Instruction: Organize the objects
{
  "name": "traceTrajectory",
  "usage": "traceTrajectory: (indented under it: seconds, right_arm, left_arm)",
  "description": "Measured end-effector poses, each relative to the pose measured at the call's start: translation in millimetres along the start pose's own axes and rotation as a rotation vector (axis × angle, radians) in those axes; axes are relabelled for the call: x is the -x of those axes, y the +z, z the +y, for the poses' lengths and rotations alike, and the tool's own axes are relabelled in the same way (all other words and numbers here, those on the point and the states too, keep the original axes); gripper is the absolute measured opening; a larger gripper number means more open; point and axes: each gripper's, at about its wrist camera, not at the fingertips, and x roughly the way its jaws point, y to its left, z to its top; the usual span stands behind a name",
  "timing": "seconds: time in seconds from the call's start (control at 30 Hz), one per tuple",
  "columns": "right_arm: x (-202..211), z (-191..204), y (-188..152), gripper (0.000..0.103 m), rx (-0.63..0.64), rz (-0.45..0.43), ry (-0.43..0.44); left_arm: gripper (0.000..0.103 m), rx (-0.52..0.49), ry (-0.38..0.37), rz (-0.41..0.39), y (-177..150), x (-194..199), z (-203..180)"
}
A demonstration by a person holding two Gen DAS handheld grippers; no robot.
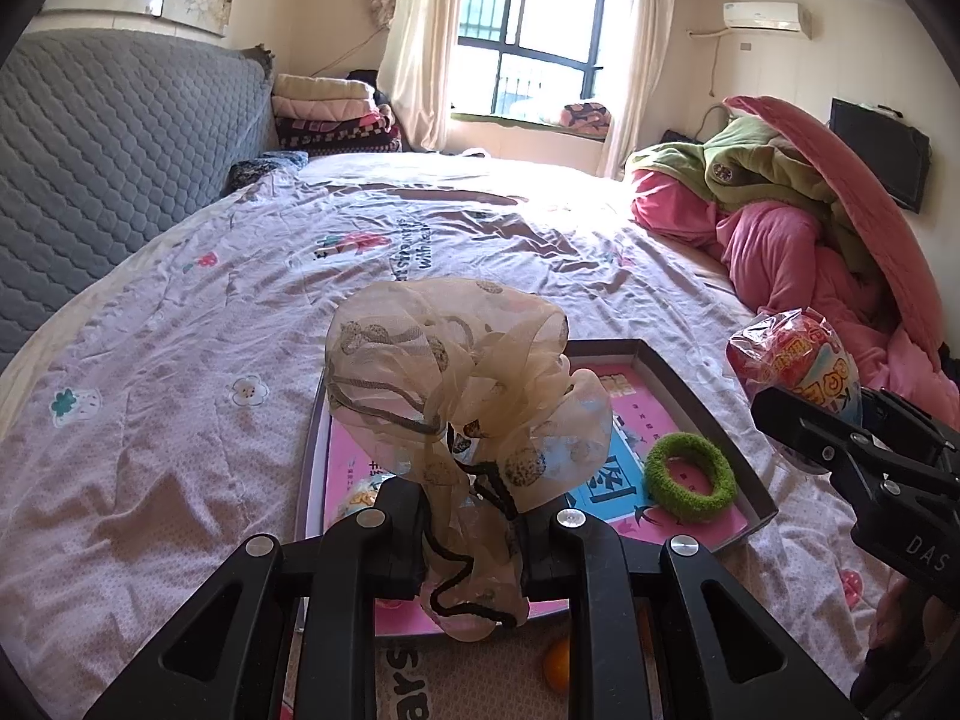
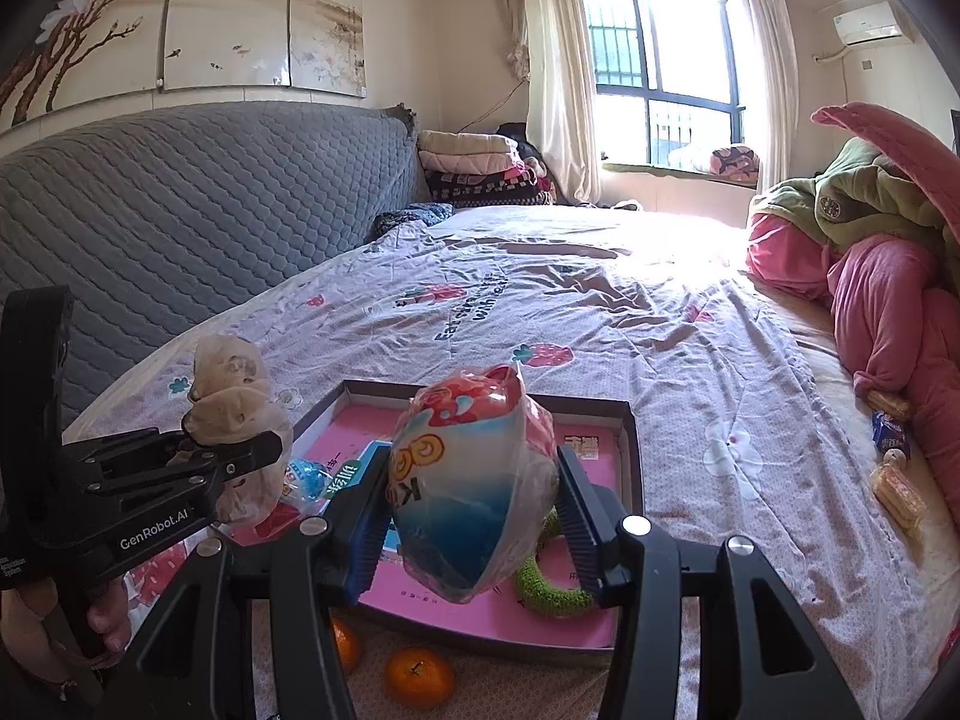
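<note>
Currently both items are held above the tray (image 2: 630, 450) on the bed (image 1: 180, 360): left claw (image 1: 468, 564) is clamped on the gauze scrunchie (image 1: 456, 372), right claw (image 2: 474, 510) on the wrapped toy egg (image 2: 474, 480). Each should be lowered inside the rim, clear of the green hair tie (image 1: 690, 474), before release.

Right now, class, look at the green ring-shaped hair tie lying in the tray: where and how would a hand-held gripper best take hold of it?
Grip the green hair tie across one stretch of its fuzzy band, one finger through the central hole and one outside. It lies flat in the tray, so come from above. The side away from the tray wall probably leaves more room; the soft band should compress under the pads.
</note>
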Motion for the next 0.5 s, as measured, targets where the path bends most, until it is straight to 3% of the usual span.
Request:
traceTrajectory:
  seconds: [0.5]
  right_arm:
    - [-11.7,-1.8,12.7,0.052,0.017,-0.011,-0.007]
  left_arm:
    - [0.022,0.027,0.002,0.005,9.2,-15.9,10.4]
